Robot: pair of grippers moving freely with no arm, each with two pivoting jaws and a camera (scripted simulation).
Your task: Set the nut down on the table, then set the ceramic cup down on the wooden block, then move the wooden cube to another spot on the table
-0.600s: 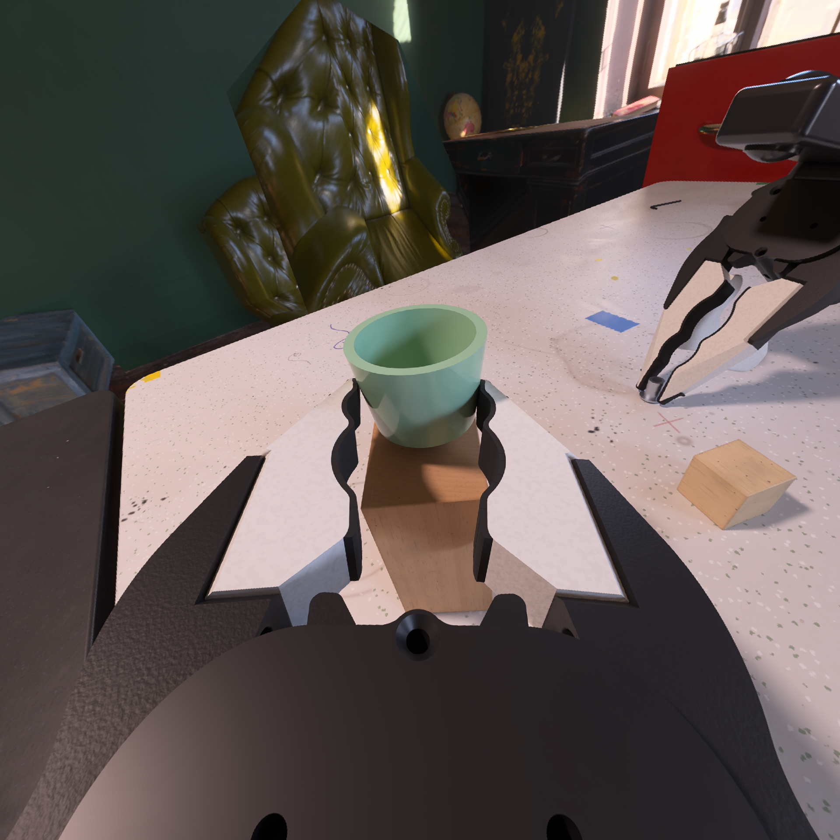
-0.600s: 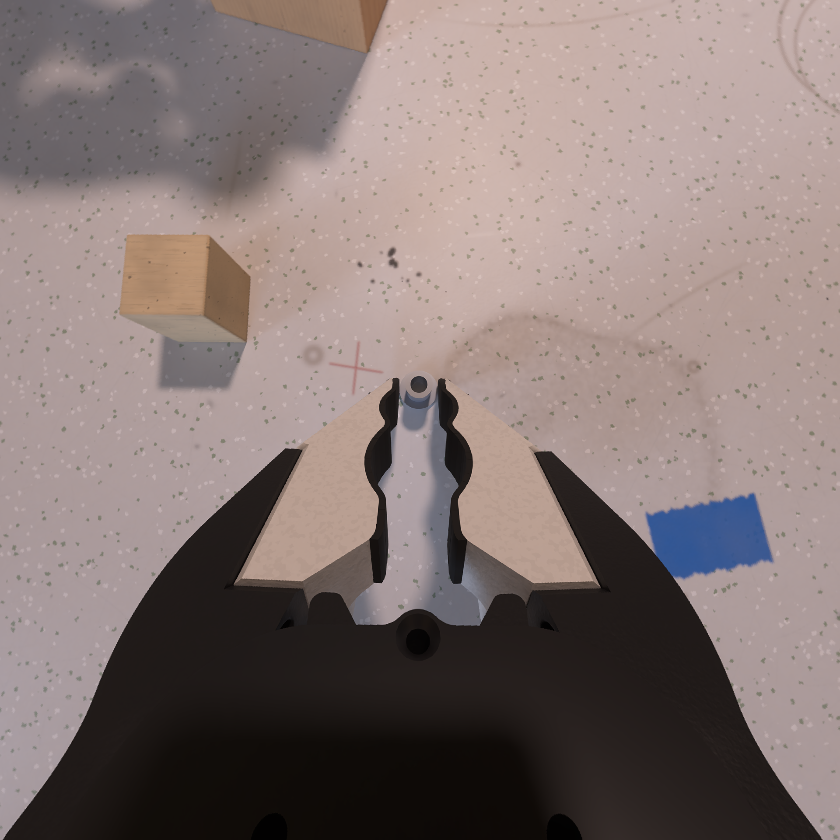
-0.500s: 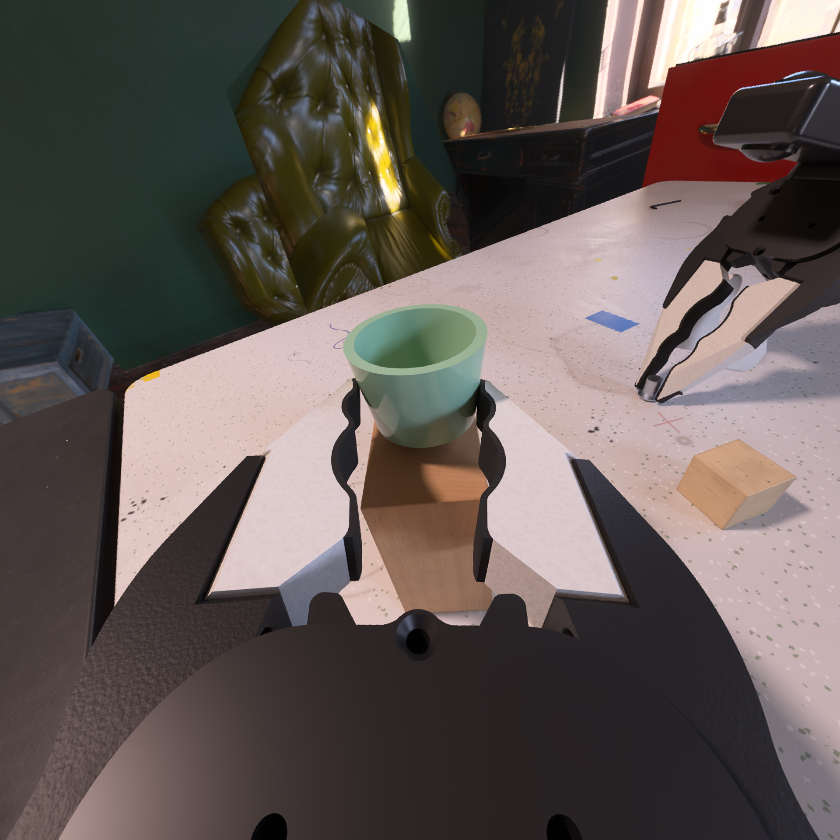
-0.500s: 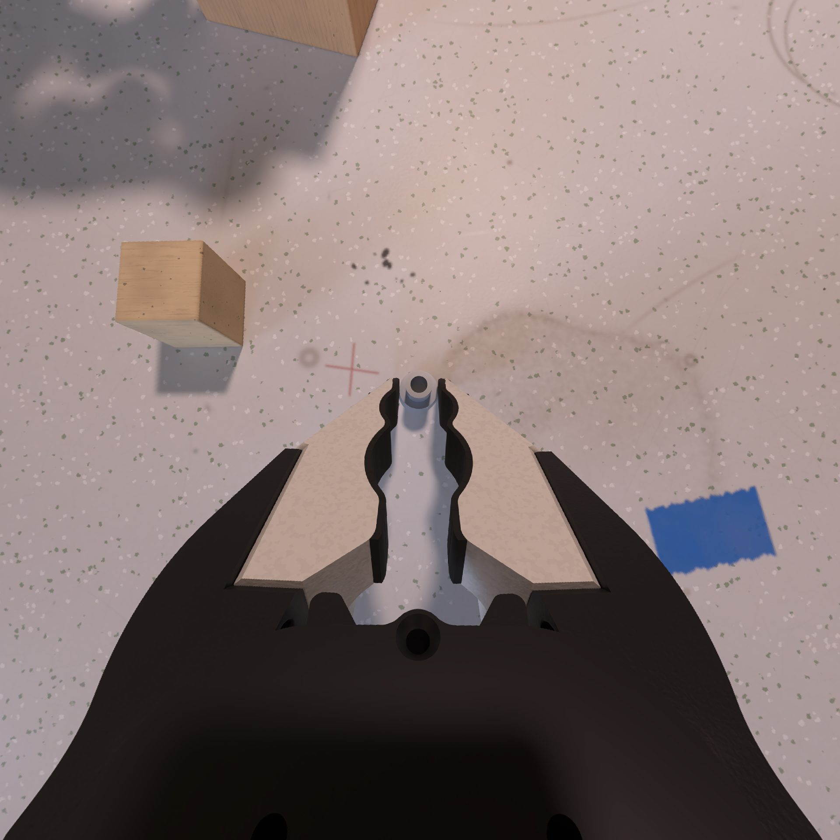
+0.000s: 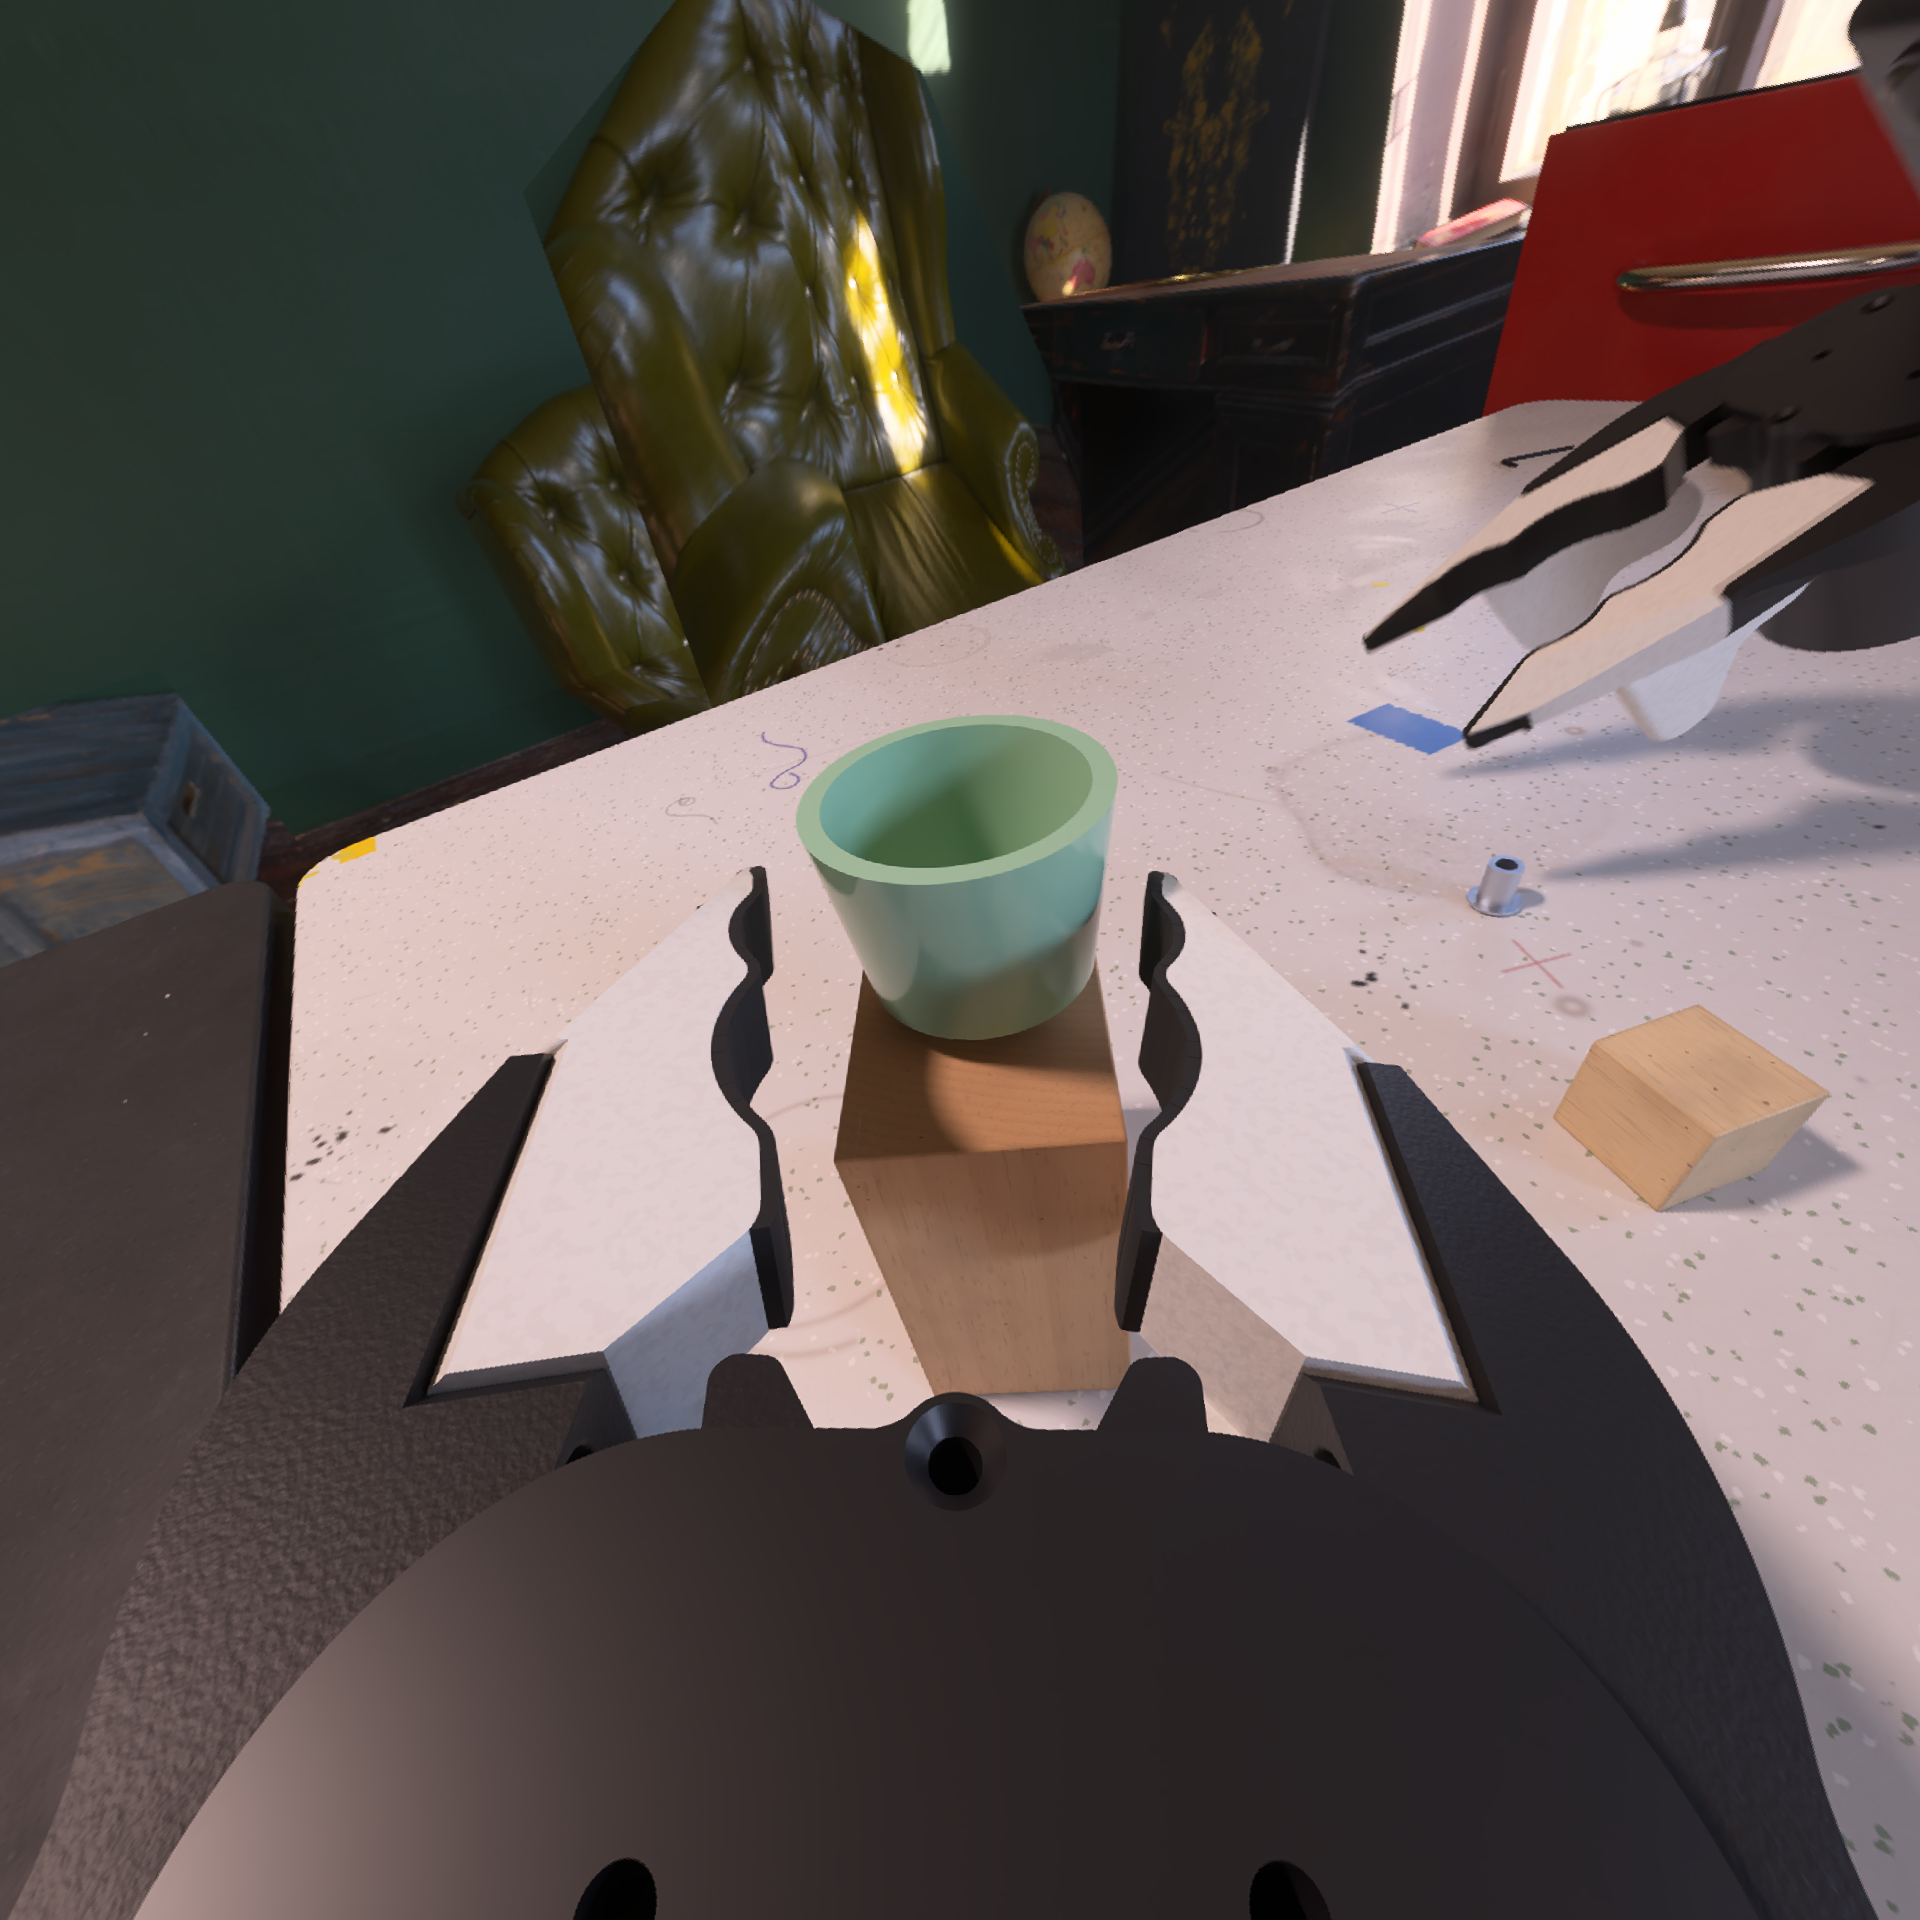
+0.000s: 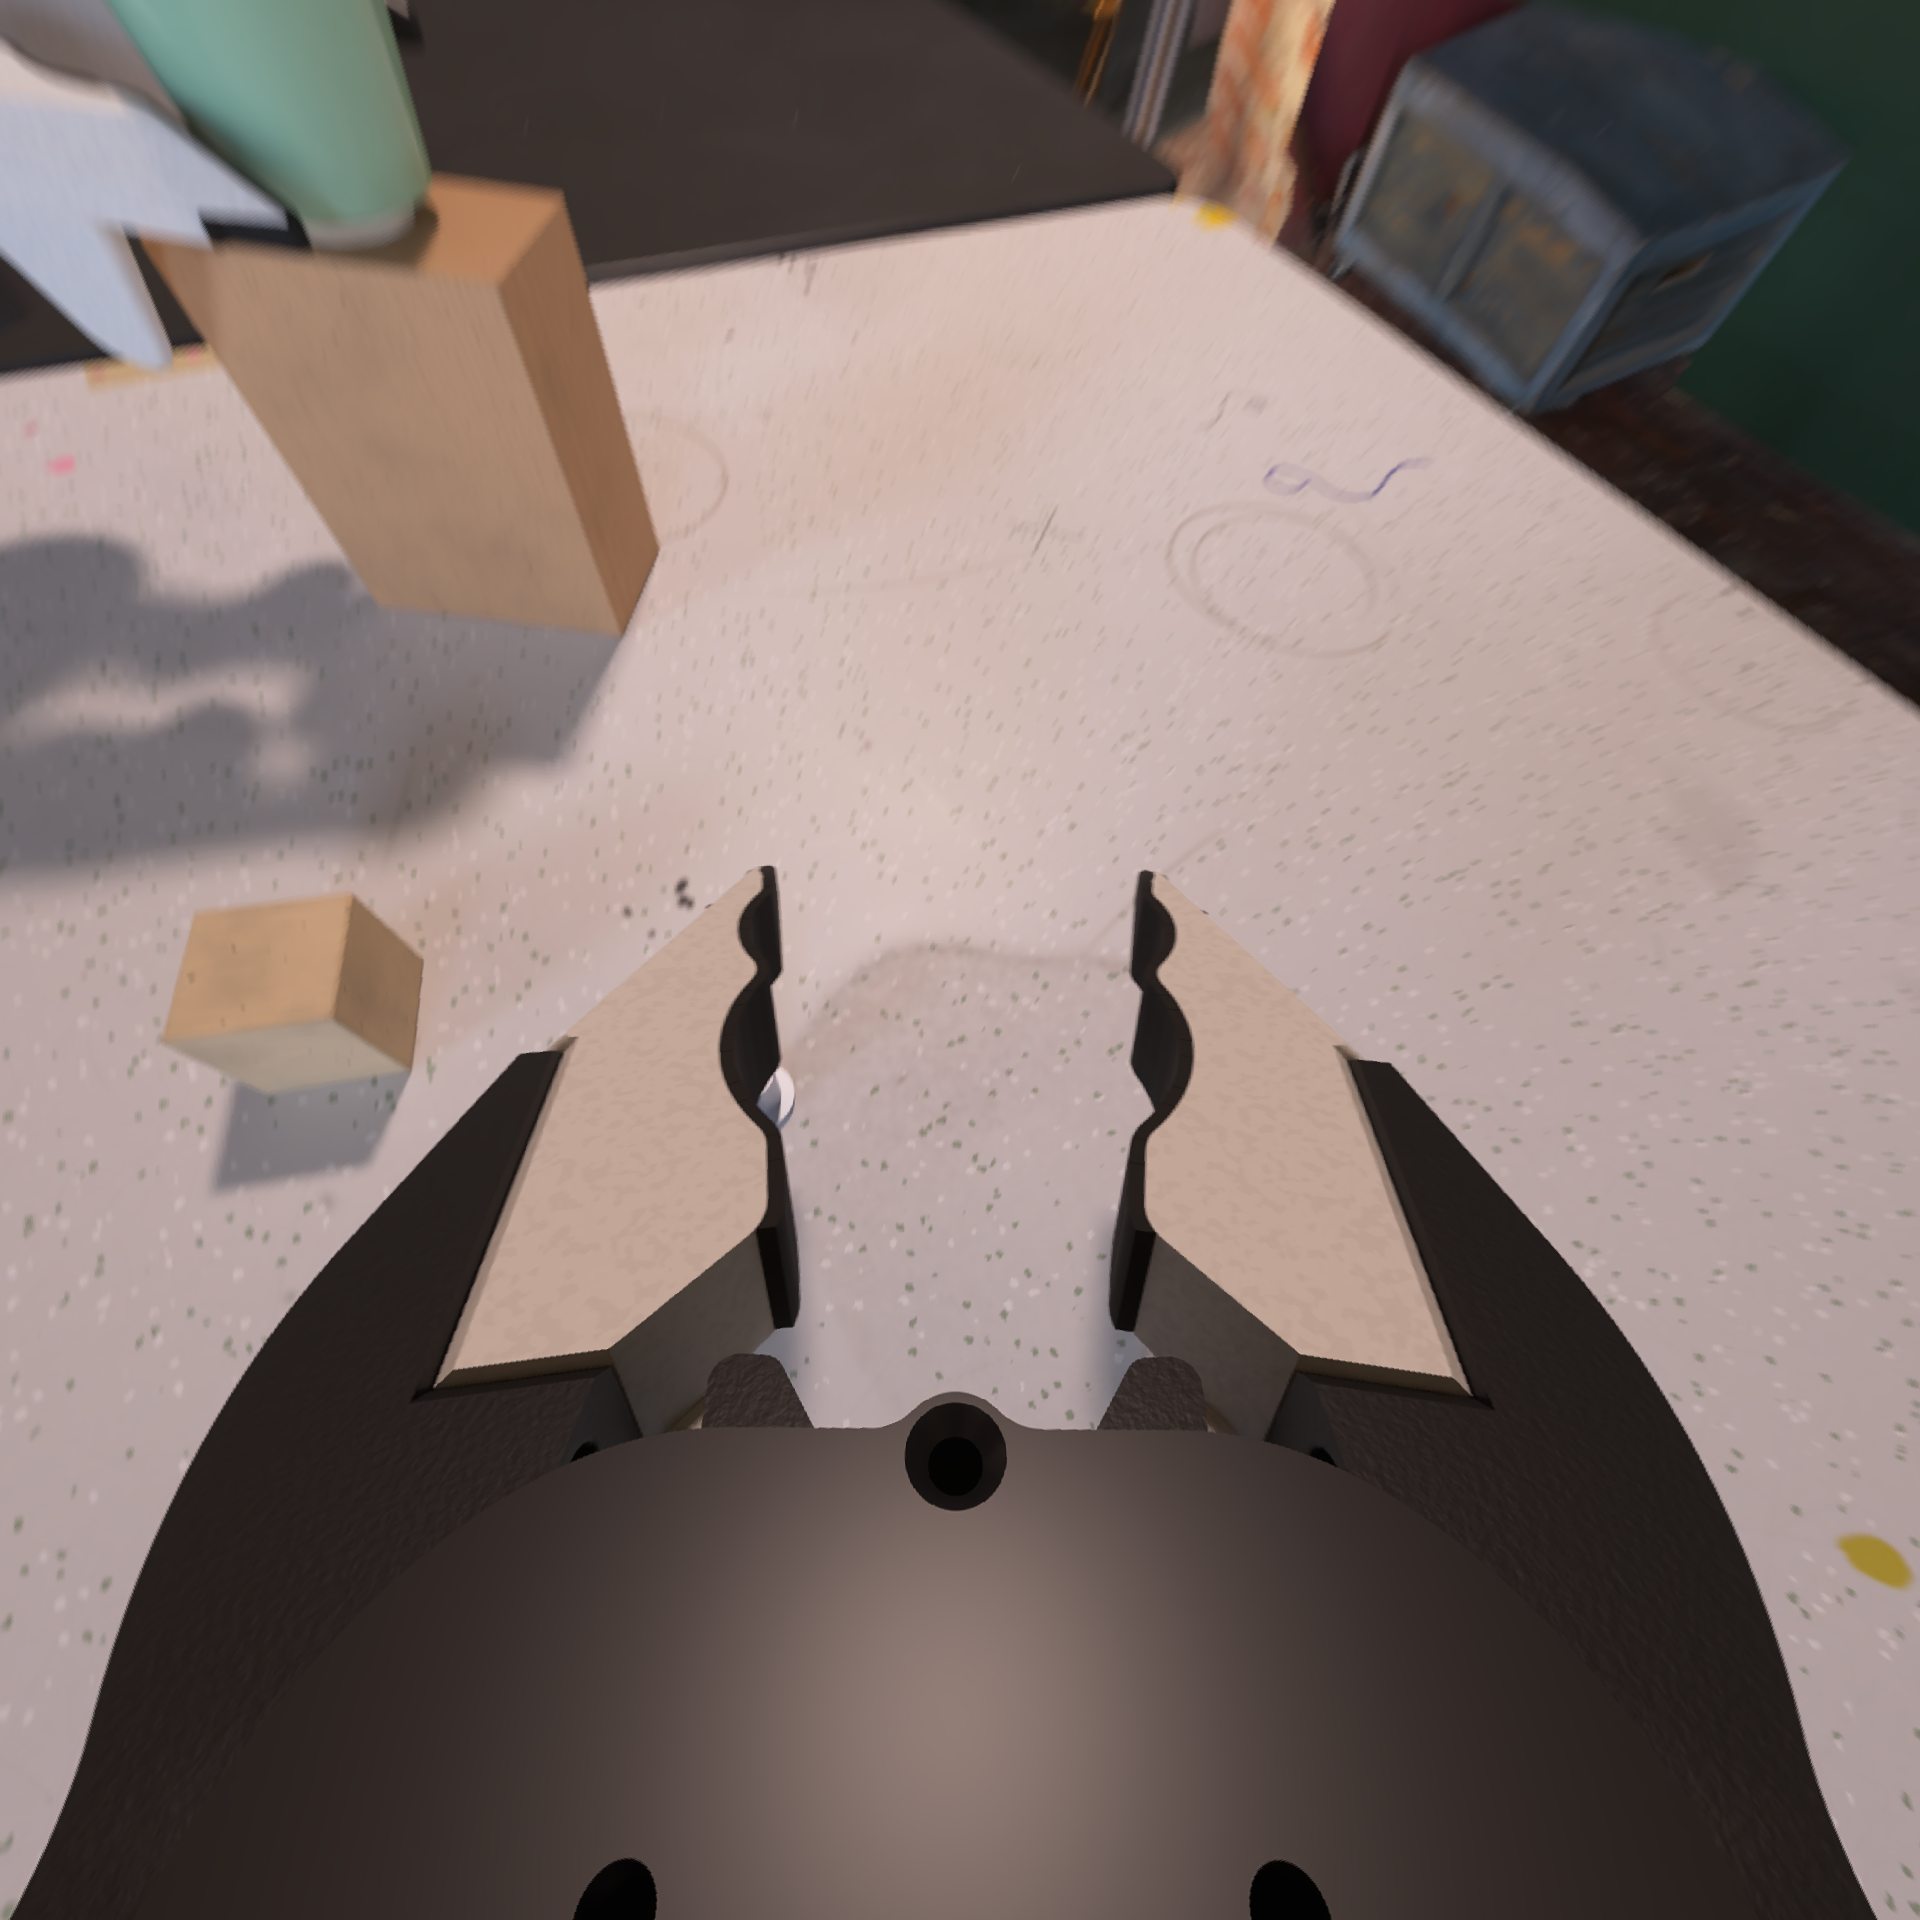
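- Standing upright on the wooden block, the ceramic cup is pale green and sits on the far part of the block's top face
- the left gripper has its fingers spread to either side of the cup, with a clear gap on both sides, so it grips nothing
- the block itself stands tall on the speckled white table, between the left gripper's fingers in the left wrist view
- the nut, a small silver flanged piece, rests on the table to the right of the cup, apart from both grippers
- the right gripper shows far right in the left wrist view, lifted above the table with its fingers parted and nothing between them
- in the right wrist view the right gripper is likewise spread wide, and the nut peeks out just beside the inner edge of its left finger, mostly hidden
- the wooden cube lies on the table near right of the nut, well apart from the block; in the right wrist view the cube sits to the left of the fingers
- a blue patch marks the table beyond the nut
- a green leather armchair stands past the table's far edge
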